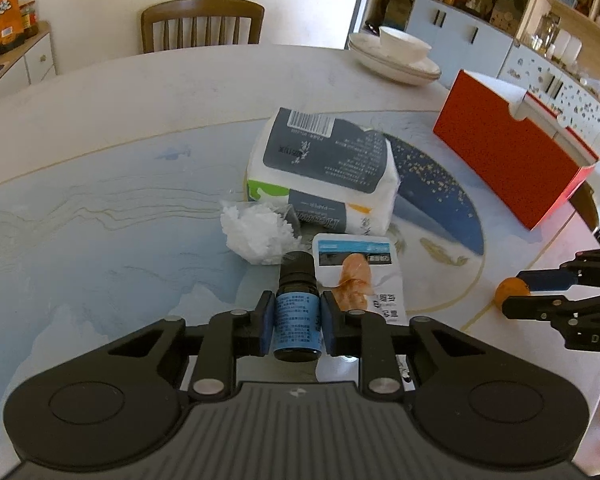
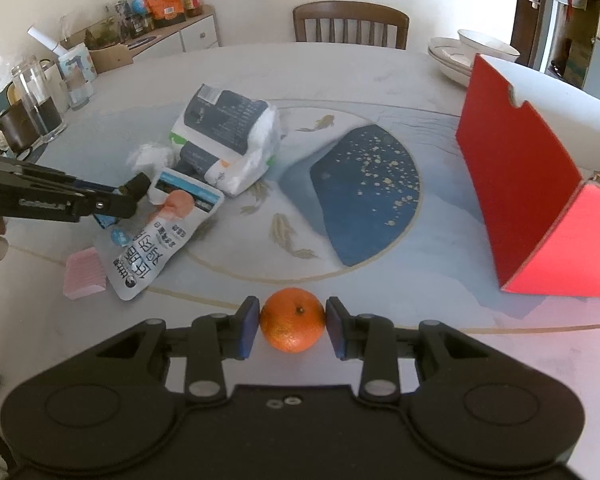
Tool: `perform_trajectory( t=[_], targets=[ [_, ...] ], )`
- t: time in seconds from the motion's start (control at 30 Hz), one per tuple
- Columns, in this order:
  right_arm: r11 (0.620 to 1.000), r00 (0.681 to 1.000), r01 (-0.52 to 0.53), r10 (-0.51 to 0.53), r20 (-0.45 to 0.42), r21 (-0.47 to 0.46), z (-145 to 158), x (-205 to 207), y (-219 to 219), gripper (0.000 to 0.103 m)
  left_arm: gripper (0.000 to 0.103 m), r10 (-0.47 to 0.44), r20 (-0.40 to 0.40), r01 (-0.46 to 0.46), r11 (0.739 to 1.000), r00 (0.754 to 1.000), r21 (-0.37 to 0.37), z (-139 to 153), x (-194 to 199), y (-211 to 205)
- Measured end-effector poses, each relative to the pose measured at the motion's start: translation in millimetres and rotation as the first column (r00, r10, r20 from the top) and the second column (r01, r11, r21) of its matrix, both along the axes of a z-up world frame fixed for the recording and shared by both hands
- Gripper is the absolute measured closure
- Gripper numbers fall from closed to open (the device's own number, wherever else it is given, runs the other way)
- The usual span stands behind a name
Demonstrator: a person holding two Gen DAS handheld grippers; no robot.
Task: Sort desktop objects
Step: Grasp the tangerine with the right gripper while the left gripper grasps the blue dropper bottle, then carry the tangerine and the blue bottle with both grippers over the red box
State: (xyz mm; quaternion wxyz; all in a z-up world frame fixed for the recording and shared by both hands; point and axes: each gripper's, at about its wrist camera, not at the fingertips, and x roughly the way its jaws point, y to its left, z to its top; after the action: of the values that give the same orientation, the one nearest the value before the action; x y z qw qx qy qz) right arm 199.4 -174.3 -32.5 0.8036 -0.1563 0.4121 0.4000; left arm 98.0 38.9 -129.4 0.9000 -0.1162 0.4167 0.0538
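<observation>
Here, a small dark bottle [image 1: 296, 308] with a blue label is clamped between the pads of the left gripper [image 1: 296, 322], held low over the table [image 1: 100, 208] beside a snack pouch [image 1: 360, 276]. An orange [image 2: 292, 319] is pinched by the right gripper [image 2: 292, 326], level, near the table's front edge.

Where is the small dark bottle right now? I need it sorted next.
The bottle lies at the bottom centre of the left wrist view, clamped in the left gripper, just left of the snack pouch and in front of the crumpled white wrapper.
</observation>
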Motion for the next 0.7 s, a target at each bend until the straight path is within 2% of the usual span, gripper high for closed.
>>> perform_trajectory(
  t=[0.13,0.4,0.7],
  targets=[
    [1.0,1.0,-0.009,0.009,0.007,0.005,1,2,-7,0.07,0.08,0.013,0.014,-0.013,1.0,1.0,0.019,6,-8,-6],
    [0.999,0.999,-0.024,0.023,0.043,0.026,22,5,-22,0.07,0.08,0.046,0.034,-0.046,0.999,0.998,0.005,20,-16,-13],
    [0.998,0.998,0.02,-0.023,0.064,0.052,52,24,-55,0.07,0.08,0.038,0.088,-0.036,0.999,0.995,-0.024,44,-10,-44]
  ],
)
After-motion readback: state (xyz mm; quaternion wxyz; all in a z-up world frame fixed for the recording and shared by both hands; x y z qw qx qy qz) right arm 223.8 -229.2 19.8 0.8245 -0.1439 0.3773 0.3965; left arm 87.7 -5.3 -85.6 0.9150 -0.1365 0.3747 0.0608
